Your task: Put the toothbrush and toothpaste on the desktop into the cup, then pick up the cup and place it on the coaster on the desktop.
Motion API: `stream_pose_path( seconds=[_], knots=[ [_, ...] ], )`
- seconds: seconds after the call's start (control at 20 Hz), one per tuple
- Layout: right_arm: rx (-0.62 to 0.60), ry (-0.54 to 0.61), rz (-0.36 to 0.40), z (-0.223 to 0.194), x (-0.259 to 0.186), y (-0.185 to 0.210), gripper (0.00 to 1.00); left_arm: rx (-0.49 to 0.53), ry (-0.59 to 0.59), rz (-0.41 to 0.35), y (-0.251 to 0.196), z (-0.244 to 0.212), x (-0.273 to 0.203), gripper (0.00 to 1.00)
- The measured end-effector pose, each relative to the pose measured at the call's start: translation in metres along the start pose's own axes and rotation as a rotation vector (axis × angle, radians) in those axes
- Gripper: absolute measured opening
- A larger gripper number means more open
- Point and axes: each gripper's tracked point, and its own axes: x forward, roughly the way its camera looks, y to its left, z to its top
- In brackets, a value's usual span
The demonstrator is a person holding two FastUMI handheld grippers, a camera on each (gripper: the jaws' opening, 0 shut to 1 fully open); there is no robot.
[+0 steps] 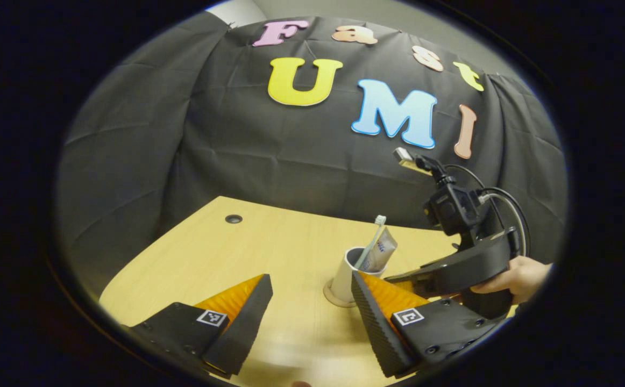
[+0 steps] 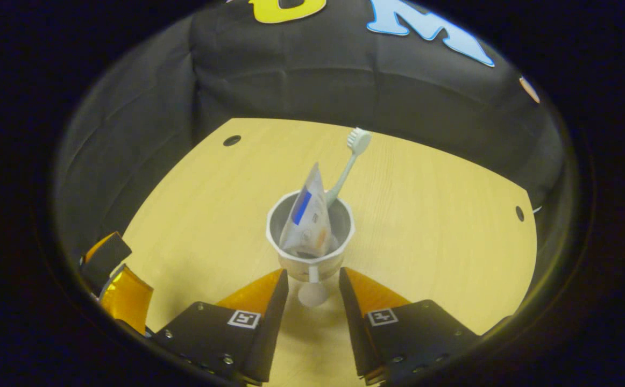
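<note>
A tall white cup [image 1: 343, 274] stands on a round tan coaster [image 1: 332, 298] on the wooden desk. A pale toothbrush [image 1: 375, 236] and a toothpaste tube [image 1: 383, 252] stick up out of it. My left gripper [image 1: 311, 279] hangs open just in front of the cup, touching nothing. In the right gripper view I look down into the cup [image 2: 339, 226], with the toothpaste [image 2: 304, 215] and the toothbrush [image 2: 351, 156] leaning inside. My right gripper [image 2: 313, 277] has a finger pressed against each side of the cup's lower body.
The desk [image 2: 425, 215] has cable holes at the back left [image 2: 232, 140] and the right [image 2: 519, 213]. A hand [image 1: 517, 277] holds the right gripper [image 1: 404, 278] right of the cup. The left gripper [image 2: 111, 274] sits at the desk's near left edge.
</note>
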Motion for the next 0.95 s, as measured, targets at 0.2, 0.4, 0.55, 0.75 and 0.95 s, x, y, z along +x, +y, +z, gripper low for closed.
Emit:
stream_pose_path(
  seconds=[0.2, 0.4, 0.55, 0.75, 0.95],
  knots=[
    [0.048, -0.060, 0.005, -0.008, -0.063, -0.022, 0.60, 0.023, -0.006, -0.026, -0.016, 0.005, 0.000, 0.96],
    [0.105, -0.127, -0.039, -0.020, -0.103, -0.057, 0.82, 0.053, -0.026, -0.058, -0.037, 0.014, -0.001, 0.96],
    [0.154, -0.185, -0.081, -0.022, -0.129, -0.083, 0.82, 0.072, -0.041, -0.084, -0.057, 0.022, -0.002, 0.96],
    [0.176, -0.341, -0.172, -0.014, -0.176, -0.121, 0.82, 0.087, -0.083, -0.116, -0.086, 0.039, -0.006, 0.99],
    [0.136, -0.555, -0.271, 0.010, -0.236, -0.150, 0.82, 0.099, -0.149, -0.140, -0.105, 0.062, -0.012, 0.93]
  ],
)
